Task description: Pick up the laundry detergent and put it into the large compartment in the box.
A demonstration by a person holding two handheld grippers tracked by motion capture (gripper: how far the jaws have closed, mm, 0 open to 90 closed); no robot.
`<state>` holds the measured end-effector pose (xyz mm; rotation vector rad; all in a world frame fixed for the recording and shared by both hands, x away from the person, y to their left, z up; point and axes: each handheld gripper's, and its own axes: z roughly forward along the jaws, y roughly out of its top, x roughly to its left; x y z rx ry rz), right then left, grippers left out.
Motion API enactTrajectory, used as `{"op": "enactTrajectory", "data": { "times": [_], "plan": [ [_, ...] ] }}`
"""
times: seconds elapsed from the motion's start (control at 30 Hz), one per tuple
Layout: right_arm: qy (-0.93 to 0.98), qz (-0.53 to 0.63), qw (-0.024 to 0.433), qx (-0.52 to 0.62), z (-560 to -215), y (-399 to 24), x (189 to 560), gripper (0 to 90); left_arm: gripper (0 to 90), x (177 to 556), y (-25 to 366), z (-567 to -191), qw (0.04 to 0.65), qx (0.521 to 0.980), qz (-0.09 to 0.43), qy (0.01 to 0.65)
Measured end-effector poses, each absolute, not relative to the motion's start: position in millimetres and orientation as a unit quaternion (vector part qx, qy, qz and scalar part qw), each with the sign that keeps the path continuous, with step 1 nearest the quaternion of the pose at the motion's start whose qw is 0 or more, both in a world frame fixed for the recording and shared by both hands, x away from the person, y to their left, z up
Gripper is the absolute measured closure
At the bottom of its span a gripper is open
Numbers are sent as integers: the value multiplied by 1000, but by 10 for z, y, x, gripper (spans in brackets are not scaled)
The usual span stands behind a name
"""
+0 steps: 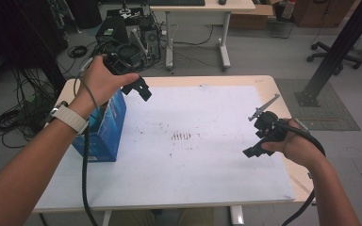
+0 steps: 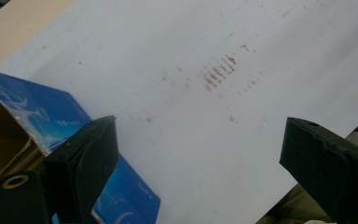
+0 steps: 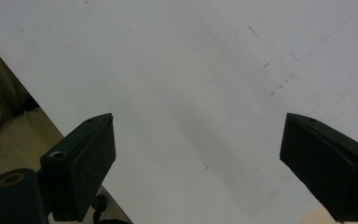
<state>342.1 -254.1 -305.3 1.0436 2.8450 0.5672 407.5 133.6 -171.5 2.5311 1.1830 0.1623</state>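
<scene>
Blue, open-topped cardboard box (image 1: pixel 104 127) stands at the left edge of the white-covered table (image 1: pixel 207 165), with the left gripper (image 1: pixel 139 88) held just above its far right corner, jaws spread wide and empty, while the right gripper (image 1: pixel 257 149) hovers near the table's right edge, equally wide open and empty.

Left gripper (image 1: pixel 140 88) raised, jaws wide apart; right gripper (image 1: pixel 257 149) lower, jaws also spread.
</scene>
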Motion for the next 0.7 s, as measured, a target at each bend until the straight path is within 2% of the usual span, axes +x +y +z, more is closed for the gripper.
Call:
{"op": "enactTrajectory", "data": {
  "times": [0.7],
  "plan": [
    [923, 184, 29, 337, -3041, -2515, 3451, 106, 115, 4025, 1215, -1791, 156, 935, 38, 316]
  ]
}}
